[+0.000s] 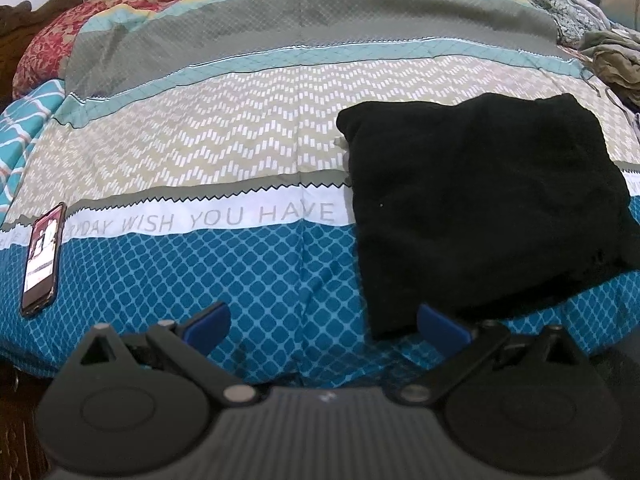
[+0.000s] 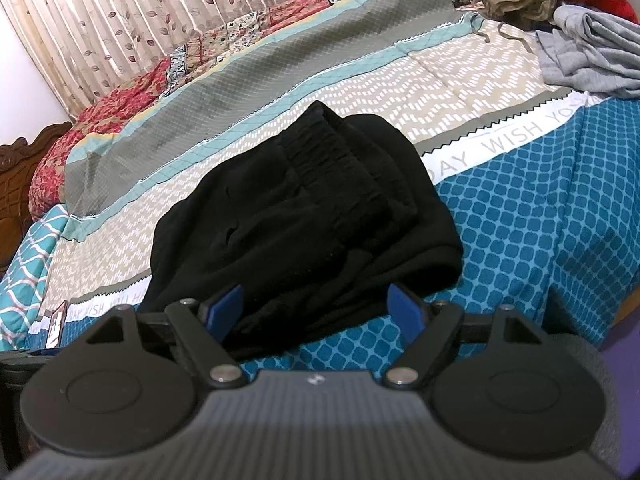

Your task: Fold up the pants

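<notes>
Black pants (image 1: 476,208) lie folded into a compact square on the patterned bedspread (image 1: 240,152), right of centre in the left wrist view. In the right wrist view the pants (image 2: 304,216) lie in the middle with the elastic waistband on top. My left gripper (image 1: 322,326) is open and empty, held back near the bed's front edge, just left of the pants' near corner. My right gripper (image 2: 318,308) is open and empty, with its blue fingertips (image 2: 226,306) at the pants' near edge.
A phone (image 1: 42,260) lies at the left on the bedspread. A pile of loose clothes (image 2: 560,12), olive, red and grey, sits at the far right. A curtain (image 2: 120,20) and a wooden headboard (image 2: 20,184) stand behind the bed.
</notes>
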{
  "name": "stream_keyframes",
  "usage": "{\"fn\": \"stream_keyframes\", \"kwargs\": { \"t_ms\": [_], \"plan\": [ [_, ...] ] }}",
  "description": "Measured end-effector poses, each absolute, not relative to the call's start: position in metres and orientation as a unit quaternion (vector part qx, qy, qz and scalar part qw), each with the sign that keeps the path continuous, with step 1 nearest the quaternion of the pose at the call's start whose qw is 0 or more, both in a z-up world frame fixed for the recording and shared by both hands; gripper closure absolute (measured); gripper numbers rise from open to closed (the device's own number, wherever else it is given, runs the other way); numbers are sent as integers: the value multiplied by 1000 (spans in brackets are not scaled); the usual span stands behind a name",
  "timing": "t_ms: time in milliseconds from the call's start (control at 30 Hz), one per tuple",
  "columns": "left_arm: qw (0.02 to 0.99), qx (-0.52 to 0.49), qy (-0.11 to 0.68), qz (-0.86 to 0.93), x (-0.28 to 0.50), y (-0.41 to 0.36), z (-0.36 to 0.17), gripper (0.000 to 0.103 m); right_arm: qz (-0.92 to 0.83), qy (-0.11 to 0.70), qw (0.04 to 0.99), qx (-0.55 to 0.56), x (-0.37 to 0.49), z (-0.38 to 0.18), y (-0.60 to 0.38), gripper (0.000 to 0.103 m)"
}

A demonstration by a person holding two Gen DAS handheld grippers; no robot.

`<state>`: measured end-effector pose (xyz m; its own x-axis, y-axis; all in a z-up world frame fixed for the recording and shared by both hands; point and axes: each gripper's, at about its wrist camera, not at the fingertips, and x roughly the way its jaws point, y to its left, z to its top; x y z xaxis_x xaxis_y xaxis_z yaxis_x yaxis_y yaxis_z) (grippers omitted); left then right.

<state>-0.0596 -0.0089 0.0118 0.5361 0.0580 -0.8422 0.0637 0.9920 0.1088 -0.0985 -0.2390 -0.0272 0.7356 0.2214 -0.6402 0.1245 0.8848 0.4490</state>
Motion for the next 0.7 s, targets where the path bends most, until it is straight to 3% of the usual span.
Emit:
{"fn": "stream_keyframes", "kwargs": {
  "t_ms": [300, 700],
  "plan": [
    [886, 67, 457, 33, -59, -2, 19, 0, 27, 361, 901, 239, -99, -27, -240, 20],
    [869, 48, 493, 12, -58, -3, 12, 0, 26, 362, 903, 228, -98, -27, -230, 14]
  ]
}}
